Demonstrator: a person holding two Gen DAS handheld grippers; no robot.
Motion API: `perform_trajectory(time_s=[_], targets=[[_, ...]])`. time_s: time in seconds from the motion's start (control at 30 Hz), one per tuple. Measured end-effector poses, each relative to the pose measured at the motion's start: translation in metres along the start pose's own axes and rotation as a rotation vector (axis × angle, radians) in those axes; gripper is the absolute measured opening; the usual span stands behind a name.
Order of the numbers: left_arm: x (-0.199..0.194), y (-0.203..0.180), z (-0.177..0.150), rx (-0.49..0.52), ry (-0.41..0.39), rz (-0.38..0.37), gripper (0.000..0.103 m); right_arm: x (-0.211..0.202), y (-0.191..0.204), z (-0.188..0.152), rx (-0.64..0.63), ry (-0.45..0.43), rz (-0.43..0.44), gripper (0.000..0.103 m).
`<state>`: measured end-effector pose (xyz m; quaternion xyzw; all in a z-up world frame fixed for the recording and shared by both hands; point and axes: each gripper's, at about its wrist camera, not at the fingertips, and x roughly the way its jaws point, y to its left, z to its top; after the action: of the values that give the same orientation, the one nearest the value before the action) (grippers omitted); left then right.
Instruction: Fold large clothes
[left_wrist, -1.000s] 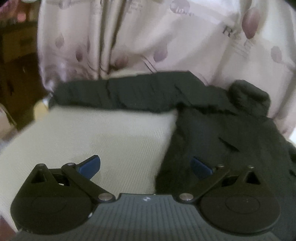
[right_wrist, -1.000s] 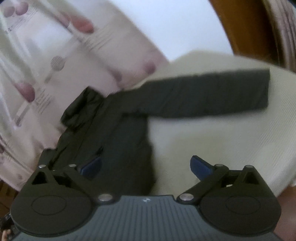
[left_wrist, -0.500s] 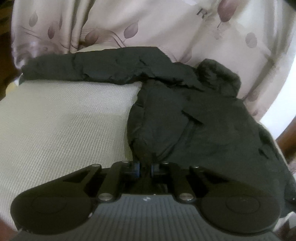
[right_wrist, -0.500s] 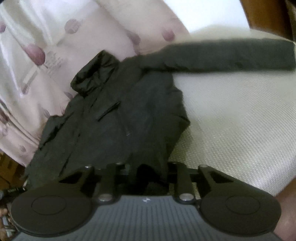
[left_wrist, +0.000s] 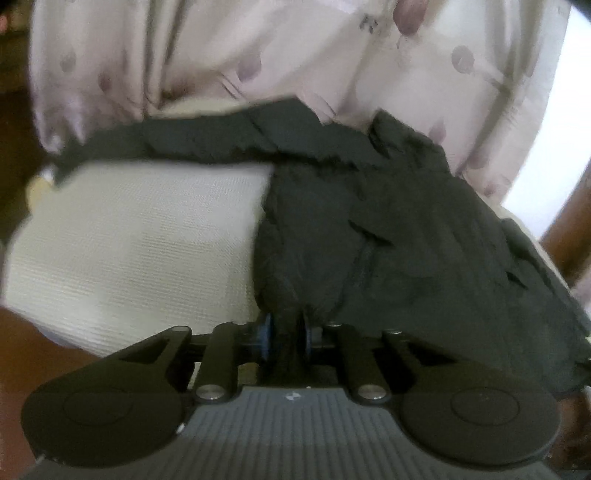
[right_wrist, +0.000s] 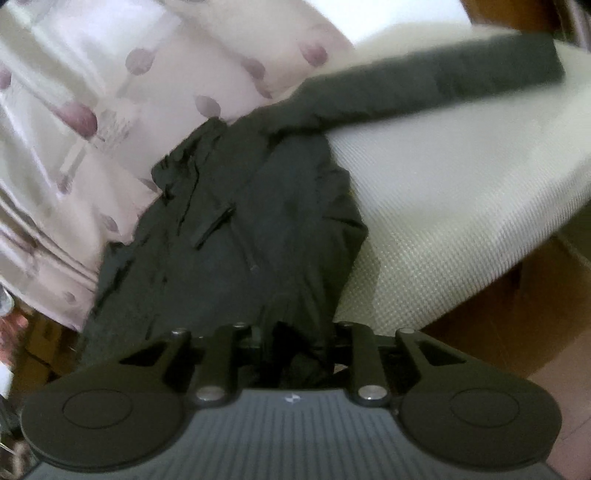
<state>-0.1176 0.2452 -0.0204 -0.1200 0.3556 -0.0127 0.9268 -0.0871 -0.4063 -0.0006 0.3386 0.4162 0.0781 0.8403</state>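
A black hooded jacket lies on a cream textured surface, one sleeve stretched out to the left along the far edge. My left gripper is shut on the jacket's near hem at its left corner. In the right wrist view the same jacket lies with its other sleeve stretched to the right. My right gripper is shut on the bunched near hem at the jacket's right corner. The hem is raised off the surface at both grippers.
A pale pink curtain with purple leaf print hangs right behind the jacket and shows in the right wrist view too. The cream surface ends at a near edge with brown floor or furniture beyond it.
Both grippers went from open above the hem to shut on it. Since half a second ago both have pulled the hem up and back, and the jacket body is bunching.
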Motion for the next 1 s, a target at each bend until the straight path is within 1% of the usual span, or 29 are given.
perform_trajectory(time_s=[0.03,0.07,0.1,0.13,0.17,0.2,0.27,0.3,0.33,0.4,0.47,0.5,0.53,0.6,0.67,0.7,0.77,0.83,0.9,0.97,1.0], targets=[[-0.007,-0.002,0.003,0.005,-0.026,0.019,0.032,-0.005,0.0,0.001,-0.006,-0.024,-0.009,0.039],[-0.013,-0.005,0.005,0.009,-0.057,0.033,0.046,-0.012,0.002,0.004,-0.017,-0.057,-0.017,0.046],[-0.019,-0.009,0.009,0.016,-0.089,0.042,0.055,-0.018,0.003,0.006,-0.024,-0.086,-0.028,0.062],[-0.024,-0.013,0.013,0.029,-0.118,0.051,0.06,-0.026,0.005,0.009,-0.03,-0.123,-0.046,0.077],[-0.028,-0.02,0.017,0.049,-0.151,0.067,0.074,-0.033,0.008,0.013,-0.042,-0.164,-0.064,0.08],[-0.031,-0.029,0.02,0.062,-0.183,0.082,0.09,-0.039,0.01,0.017,-0.059,-0.194,-0.076,0.081],[-0.034,-0.043,0.025,0.072,-0.278,0.096,0.103,-0.046,0.015,0.026,-0.096,-0.244,-0.113,0.081],[-0.033,-0.051,0.028,0.081,-0.332,0.09,0.103,-0.048,0.015,0.031,-0.097,-0.263,-0.126,0.081],[-0.029,-0.059,0.031,0.096,-0.362,0.084,0.103,-0.049,0.013,0.036,-0.085,-0.283,-0.13,0.081],[-0.015,-0.077,0.039,0.124,-0.388,0.064,0.103,-0.05,0.0,0.049,-0.03,-0.317,-0.116,0.081],[0.003,-0.093,0.046,0.12,-0.426,0.039,0.103,-0.049,-0.018,0.06,0.05,-0.352,-0.115,0.081],[0.013,-0.101,0.049,0.122,-0.427,0.02,0.103,-0.049,-0.03,0.066,0.097,-0.366,-0.104,0.081],[0.026,-0.109,0.052,0.133,-0.41,0.002,0.103,-0.047,-0.042,0.072,0.145,-0.375,-0.085,0.081],[0.05,-0.123,0.057,0.144,-0.388,-0.004,0.103,-0.042,-0.065,0.083,0.249,-0.391,-0.066,0.081],[0.072,-0.136,0.061,0.142,-0.385,-0.015,0.103,-0.037,-0.089,0.093,0.348,-0.407,-0.051,0.081],[0.08,-0.142,0.062,0.146,-0.389,-0.025,0.103,-0.036,-0.101,0.097,0.395,-0.419,-0.057,0.081],[0.095,-0.152,0.062,0.17,-0.421,-0.02,0.103,-0.034,-0.115,0.104,0.437,-0.441,-0.076,0.081],[0.107,-0.157,0.063,0.198,-0.456,0.014,0.103,-0.032,-0.13,0.112,0.474,-0.457,-0.117,0.081],[0.122,-0.16,0.065,0.195,-0.439,0.026,0.103,-0.029,-0.144,0.118,0.512,-0.462,-0.123,0.081],[0.135,-0.157,0.068,0.163,-0.432,0.023,0.103,-0.025,-0.158,0.124,0.562,-0.475,-0.14,0.081],[0.14,-0.154,0.068,0.141,-0.432,0.03,0.103,-0.022,-0.165,0.127,0.581,-0.482,-0.133,0.081]])
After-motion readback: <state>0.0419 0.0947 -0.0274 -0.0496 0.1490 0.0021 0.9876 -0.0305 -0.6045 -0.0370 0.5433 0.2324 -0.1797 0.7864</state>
